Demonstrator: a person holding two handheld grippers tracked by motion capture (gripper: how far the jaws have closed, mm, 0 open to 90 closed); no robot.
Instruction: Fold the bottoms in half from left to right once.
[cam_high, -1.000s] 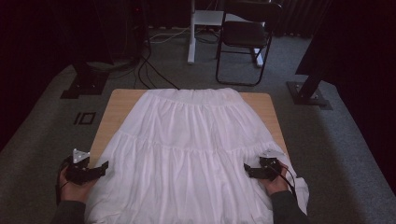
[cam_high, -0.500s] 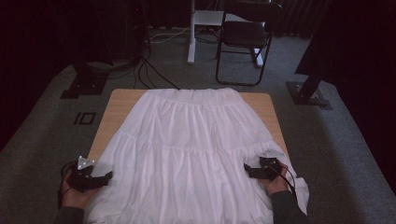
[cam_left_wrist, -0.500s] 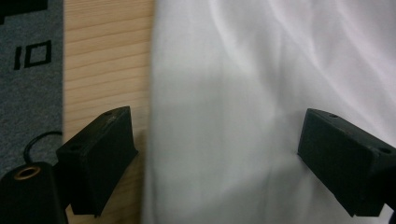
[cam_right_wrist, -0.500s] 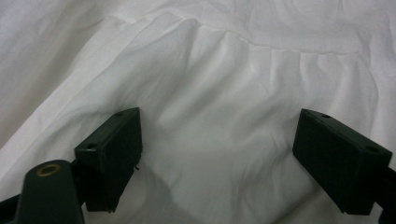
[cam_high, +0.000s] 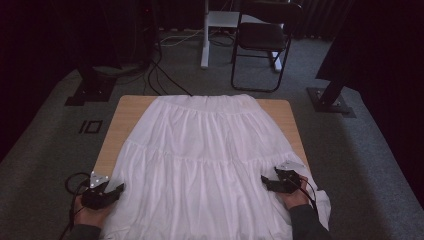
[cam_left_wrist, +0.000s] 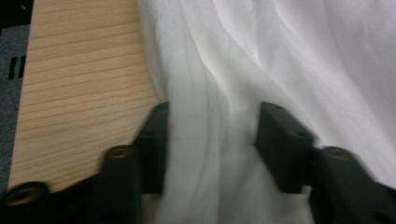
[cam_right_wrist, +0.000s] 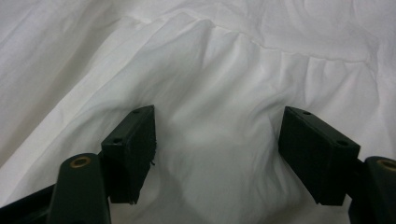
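A white tiered skirt (cam_high: 207, 160) lies spread flat on the wooden table (cam_high: 127, 112), waistband at the far end and hem toward me. My left gripper (cam_high: 116, 189) sits at the skirt's near left edge. In the left gripper view it (cam_left_wrist: 212, 121) is open, with a fold of the skirt (cam_left_wrist: 219, 84) running between its jaws and bare table (cam_left_wrist: 84, 70) to the left. My right gripper (cam_high: 266, 182) rests on the skirt's near right part. It (cam_right_wrist: 217, 121) is open wide, with rumpled skirt cloth (cam_right_wrist: 224, 70) lying between the jaws.
A black folding chair (cam_high: 262, 40) and a white table leg (cam_high: 205, 35) stand on the grey carpet beyond the table. Dark stand bases (cam_high: 330, 102) flank the table at right and left (cam_high: 90, 90), with cables (cam_high: 160, 75) trailing across the floor.
My left gripper has moved nearer to me and slightly right, onto the skirt's left edge. The right gripper has stayed put.
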